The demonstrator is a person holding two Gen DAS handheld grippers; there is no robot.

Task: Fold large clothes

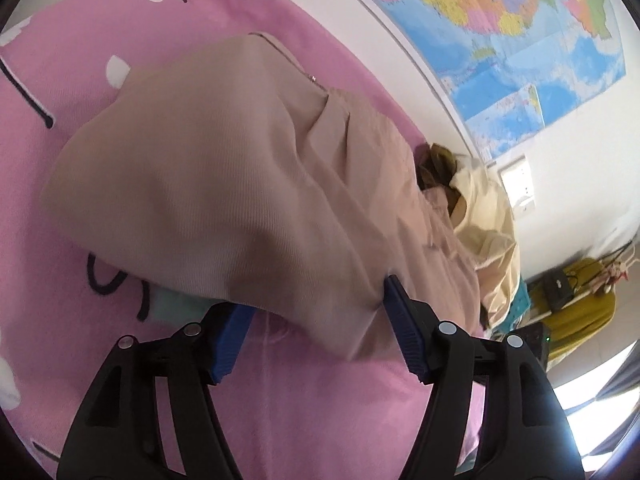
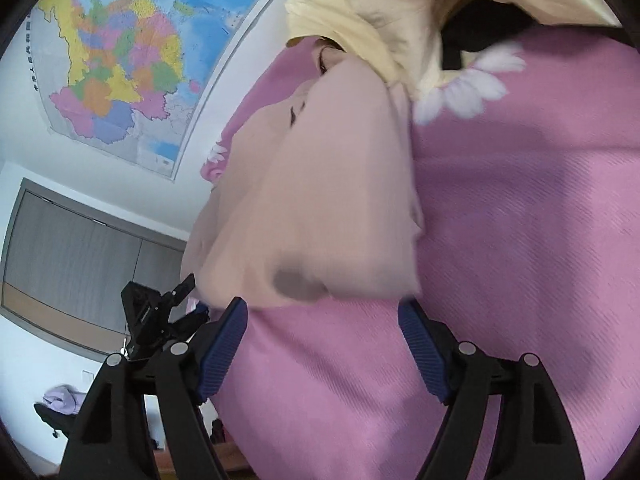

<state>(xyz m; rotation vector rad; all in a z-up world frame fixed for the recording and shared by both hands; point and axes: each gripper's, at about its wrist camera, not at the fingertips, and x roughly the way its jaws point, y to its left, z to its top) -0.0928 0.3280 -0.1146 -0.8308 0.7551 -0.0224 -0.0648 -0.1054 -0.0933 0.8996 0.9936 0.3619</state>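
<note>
A beige ribbed garment (image 1: 224,168) lies folded over on the pink bedspread (image 1: 320,400). My left gripper (image 1: 316,300) is open at its near edge, and the cloth drapes over the tips of its blue pads (image 1: 404,324). In the right wrist view the same beige garment (image 2: 320,200) lies on the pink bedspread (image 2: 520,240). My right gripper (image 2: 324,312) is open just short of the garment's near edge, blue pads (image 2: 224,344) apart with nothing between them. The left gripper (image 2: 160,316) shows as a black frame at the left.
A pale yellow garment (image 1: 488,224) and dark clothes (image 1: 436,160) are heaped at the bed's far end; the yellow garment also shows in the right wrist view (image 2: 380,12). A map (image 1: 500,32) hangs on the wall. A yellow chair (image 1: 580,300) stands beside the bed.
</note>
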